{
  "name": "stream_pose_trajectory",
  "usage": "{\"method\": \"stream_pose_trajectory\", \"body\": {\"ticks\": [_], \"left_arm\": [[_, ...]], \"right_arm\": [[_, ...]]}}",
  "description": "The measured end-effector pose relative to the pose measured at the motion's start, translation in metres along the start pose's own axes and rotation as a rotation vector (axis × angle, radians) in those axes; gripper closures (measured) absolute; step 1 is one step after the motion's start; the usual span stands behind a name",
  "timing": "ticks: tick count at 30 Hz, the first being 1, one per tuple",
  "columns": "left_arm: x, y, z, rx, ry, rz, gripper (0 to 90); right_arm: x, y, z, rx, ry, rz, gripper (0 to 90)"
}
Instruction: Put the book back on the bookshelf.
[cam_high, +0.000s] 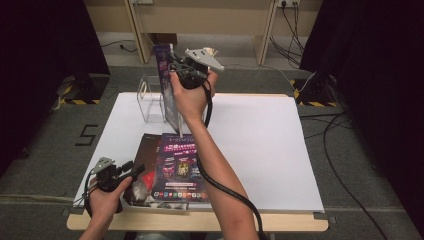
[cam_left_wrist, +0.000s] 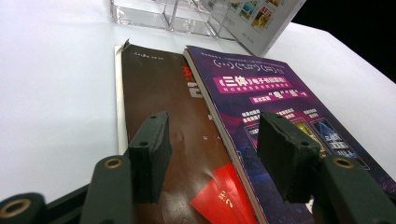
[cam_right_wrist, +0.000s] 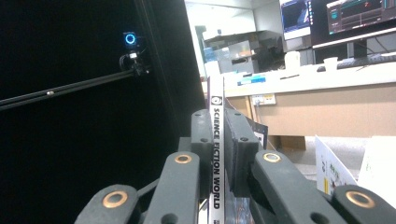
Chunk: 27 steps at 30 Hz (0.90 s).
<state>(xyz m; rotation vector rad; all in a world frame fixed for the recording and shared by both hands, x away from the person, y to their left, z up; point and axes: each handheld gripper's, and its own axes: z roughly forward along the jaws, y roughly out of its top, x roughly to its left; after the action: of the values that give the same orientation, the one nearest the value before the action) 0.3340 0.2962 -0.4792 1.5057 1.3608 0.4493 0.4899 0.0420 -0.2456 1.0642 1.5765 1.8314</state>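
A thin magazine (cam_high: 167, 92) stands upright at the back of the white table, beside a clear acrylic holder (cam_high: 150, 102). My right gripper (cam_high: 176, 69) is shut on its upper edge; in the right gripper view the pads (cam_right_wrist: 240, 144) clamp the white spine (cam_right_wrist: 215, 100) reading "SCIENCE FICTION WORLD". A purple magazine (cam_high: 180, 167) and a brown book (cam_high: 145, 165) lie flat side by side near the front edge. My left gripper (cam_high: 136, 171) hovers low over them, open; its jaws (cam_left_wrist: 217, 156) stand apart above the brown book (cam_left_wrist: 159, 93) and the purple magazine (cam_left_wrist: 275, 98), holding nothing.
The white table board (cam_high: 260, 145) spans the middle and right. The acrylic holder (cam_left_wrist: 159, 14) and the upright magazine (cam_left_wrist: 261, 18) stand beyond the flat books. Black curtains flank the table, and cables run on the floor at the right (cam_high: 345, 165).
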Motion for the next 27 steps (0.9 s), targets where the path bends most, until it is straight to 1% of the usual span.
{"method": "stream_pose_trajectory", "body": {"ticks": [7,13,16,23,27], "left_arm": [[0.0,0.0,0.0,0.001,-0.001,-0.001,43.7],[0.001,0.001,0.0,-0.003,0.002,-0.007,43.8],[0.001,0.001,0.0,0.0,0.001,-0.004,43.8],[0.001,-0.001,0.002,0.008,-0.005,-0.005,43.9],[0.001,0.0,0.001,0.001,-0.004,-0.006,43.9]], "right_arm": [[-0.001,0.001,0.007,-0.011,-0.009,-0.011,83.7],[-0.004,-0.001,0.013,-0.014,-0.019,-0.003,83.7],[-0.005,-0.002,0.016,-0.006,-0.022,0.001,83.7],[-0.008,-0.004,0.024,-0.007,-0.034,0.007,83.7],[-0.009,-0.006,0.028,0.001,-0.041,0.008,83.7]]}}
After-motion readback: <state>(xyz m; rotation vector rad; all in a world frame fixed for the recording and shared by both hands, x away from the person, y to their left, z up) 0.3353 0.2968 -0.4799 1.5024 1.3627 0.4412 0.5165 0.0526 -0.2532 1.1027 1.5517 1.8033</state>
